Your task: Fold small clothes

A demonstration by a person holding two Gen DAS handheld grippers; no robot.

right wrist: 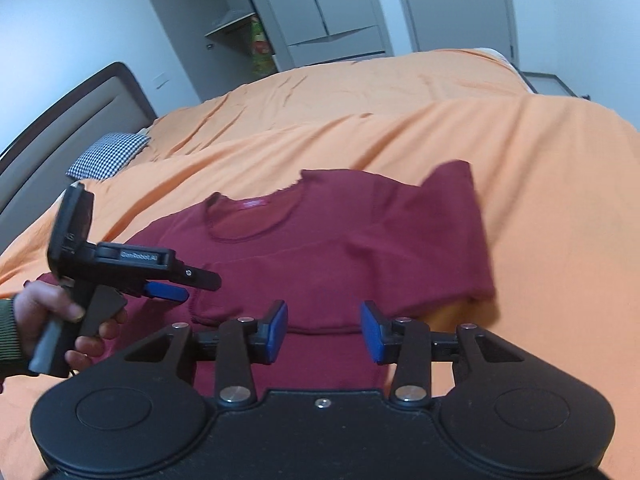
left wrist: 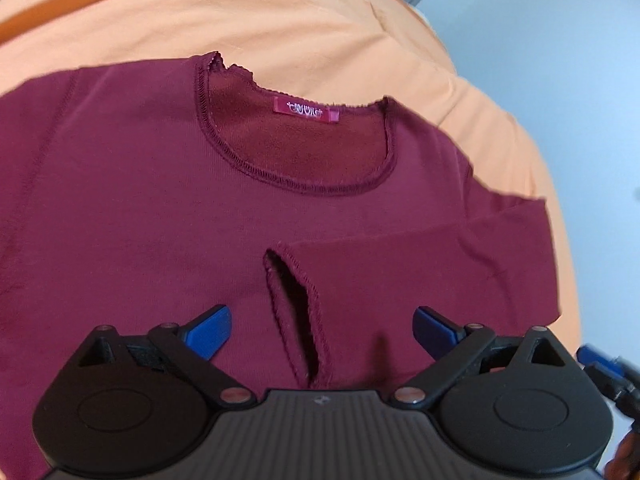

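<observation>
A maroon long-sleeved shirt lies flat on the orange bedspread, neckline away from me, with a pink label inside the collar. One sleeve is folded in over the chest, and its open cuff lies between the fingers of my left gripper. That gripper hovers wide open just above the cloth, gripping nothing. In the right wrist view the shirt lies ahead. My right gripper is open over its lower part, with its pads clear of the fabric. The left gripper appears there too, held by a hand.
A dark headboard and a checked pillow are at the far left of the bed. Grey wardrobes and a door stand behind it. The bed's edge and pale floor lie to the right of the shirt.
</observation>
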